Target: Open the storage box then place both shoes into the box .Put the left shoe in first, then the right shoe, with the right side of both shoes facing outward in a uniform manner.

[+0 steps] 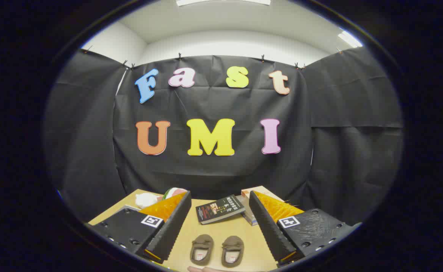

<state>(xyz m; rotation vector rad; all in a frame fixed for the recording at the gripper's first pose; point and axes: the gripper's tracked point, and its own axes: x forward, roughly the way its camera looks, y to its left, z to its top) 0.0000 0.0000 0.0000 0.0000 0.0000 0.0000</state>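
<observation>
Gripper view looks across a pale wooden table (221, 234) with a smooth, matte top, closed in by a black cloth wall (214, 166) that hangs in soft folds from small clips. Above the cloth runs a white wall and ceiling with bright strip lights.

The gripper (220, 223) hovers over the table with its fingers spread wide apart and nothing held between them; each finger (172, 223) is a wedge with a ribbed inner face.

Between the fingers, low and close, sits a pair of small brown shoes: the left shoe (202, 249) and the right shoe (232, 251) side by side, just apart, toes pointing away. They look soft and fuzzy, rounded like slippers, each with a pale insole showing in its opening.

Beyond the shoes, between the fingertips, lies a dark paperback book (220, 208), flat and slightly askew. Just beside it, partly behind the right finger, is a pale cardboard box (252, 194); whether it is the storage box is hard to tell. Behind the left finger sit a white crumpled thing (146, 199) and a rounded green and pink object (174, 192).
</observation>
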